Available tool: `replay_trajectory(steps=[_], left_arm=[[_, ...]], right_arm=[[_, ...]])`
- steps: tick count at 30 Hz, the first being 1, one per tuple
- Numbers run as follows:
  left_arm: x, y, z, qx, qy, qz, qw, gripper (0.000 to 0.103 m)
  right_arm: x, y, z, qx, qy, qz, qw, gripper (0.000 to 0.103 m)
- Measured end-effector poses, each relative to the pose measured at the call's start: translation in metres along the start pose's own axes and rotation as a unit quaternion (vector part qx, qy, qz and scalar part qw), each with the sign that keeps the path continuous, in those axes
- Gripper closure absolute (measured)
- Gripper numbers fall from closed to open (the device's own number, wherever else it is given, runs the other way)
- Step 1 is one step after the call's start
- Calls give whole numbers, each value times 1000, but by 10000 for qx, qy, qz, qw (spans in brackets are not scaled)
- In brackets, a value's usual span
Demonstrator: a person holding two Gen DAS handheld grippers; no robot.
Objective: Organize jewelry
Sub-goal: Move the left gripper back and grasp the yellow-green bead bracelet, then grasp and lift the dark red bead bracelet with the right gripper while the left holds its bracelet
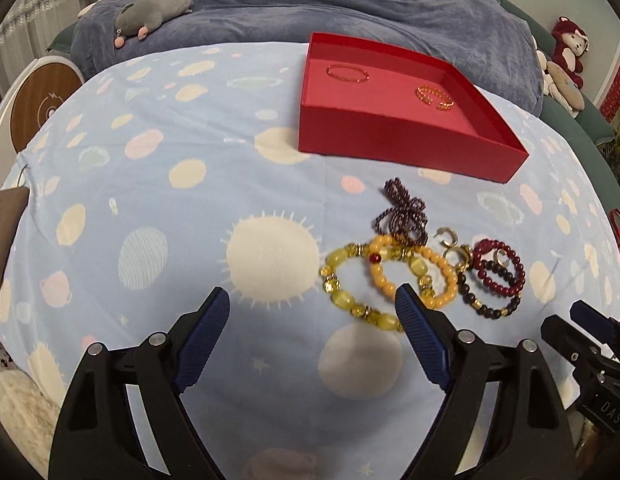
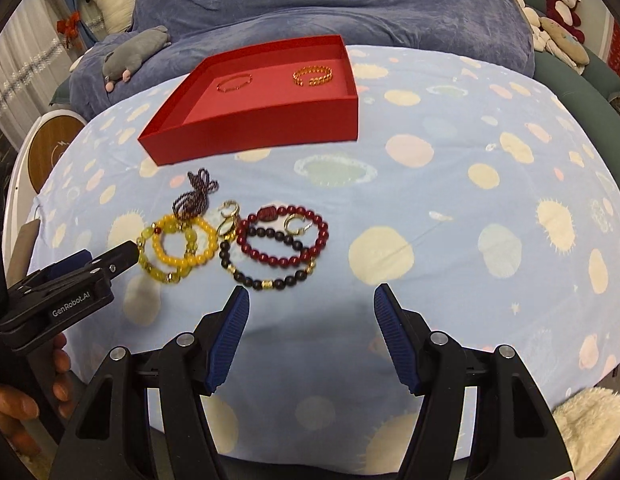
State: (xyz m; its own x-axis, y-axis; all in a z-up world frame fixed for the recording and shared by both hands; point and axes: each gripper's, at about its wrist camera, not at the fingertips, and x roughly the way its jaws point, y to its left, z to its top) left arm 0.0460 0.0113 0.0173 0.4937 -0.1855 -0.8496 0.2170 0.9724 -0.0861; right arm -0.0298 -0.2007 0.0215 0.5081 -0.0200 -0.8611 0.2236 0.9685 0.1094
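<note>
Several bracelets lie in a loose heap on the bed sheet [image 1: 190, 240], just in front of the red tray [image 1: 410, 148], in which two thin gold-toned bangles already rest. Nearest the left hand-held gripper [image 1: 314, 304] is the yellow bead bracelet [image 1: 350, 300], overlapped by the amber bead bracelet [image 1: 414, 276]; beside them are seen the dark red bead bracelet [image 2: 282, 236], the black bead bracelet [image 2: 270, 276], a purple beaded strand [image 2: 196, 200] and small gold hoop earrings [image 2: 230, 210]. The beaded pieces are judged light, limp on their cords and smooth, so slipping and snagging on a neighbour are to be expected; a pinch across one bead at a free outer arc would be safest, while the tiny hoops call for a precise tip grasp. Both hand-held grippers are held low over the sheet, tilted forward, fingers spread wide and empty; the right hand-held gripper [image 2: 312, 304] sits just short of the black bracelet.
</note>
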Motion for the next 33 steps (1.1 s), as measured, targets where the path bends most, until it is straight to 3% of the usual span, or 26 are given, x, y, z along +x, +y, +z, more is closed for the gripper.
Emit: replay_trajectory(steps=[6,12,19,23,25,28,33], left_arm=[[12,4,-8,-12,34,153,9999,31],[18,1,0,-45,-37,197,9998,31],[25,-9,5,87,-97,407,9991,41],[22,-10,5,173,-135,322,9992,70],[19,-7,4,190,-125,180,9996,91],[16,0,1,57,-60,-103,9999,94],[10,5,-4,-29,-69,-240,9997,94]], right_arm=[[5,4,-11,-41,59,26,10000,40],[6,2,-10,28,31,35,10000,40],[8,-2,-6,111,42,24,9999,40],[9,-2,-3,165,15,35,9999,40],[10,-2,-1,172,10,41,9998,40],[13,-2,3,231,5,97,9997,40],[21,1,12,245,-11,127,9996,40]])
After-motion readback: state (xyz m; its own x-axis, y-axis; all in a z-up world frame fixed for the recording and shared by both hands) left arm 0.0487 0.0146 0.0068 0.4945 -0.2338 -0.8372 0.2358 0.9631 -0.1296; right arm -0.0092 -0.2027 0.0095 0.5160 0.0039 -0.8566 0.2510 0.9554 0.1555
